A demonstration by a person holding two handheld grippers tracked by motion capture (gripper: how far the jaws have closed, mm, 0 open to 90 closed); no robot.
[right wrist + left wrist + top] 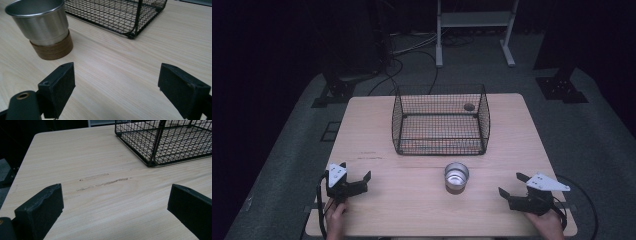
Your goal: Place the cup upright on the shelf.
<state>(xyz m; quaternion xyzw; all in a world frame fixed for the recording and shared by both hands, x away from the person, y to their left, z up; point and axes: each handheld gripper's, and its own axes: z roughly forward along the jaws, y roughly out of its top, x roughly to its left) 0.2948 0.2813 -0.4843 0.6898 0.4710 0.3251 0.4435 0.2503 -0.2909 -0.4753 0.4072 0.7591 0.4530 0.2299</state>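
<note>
A steel cup with a brown wooden base stands upright near the front middle of the wooden table. In the right gripper view the cup is at the upper left. A black wire basket sits behind it, with a small dark round object at its far right corner. My left gripper rests open at the front left, nothing between its jaws. My right gripper is open at the front right, to the right of the cup and apart from it. A hand holds each.
The basket's corner shows in the left gripper view, and the basket again in the right gripper view. Faint scuff marks cross the tabletop. Beyond the table are dark stand feet, cables and a white frame on grey floor.
</note>
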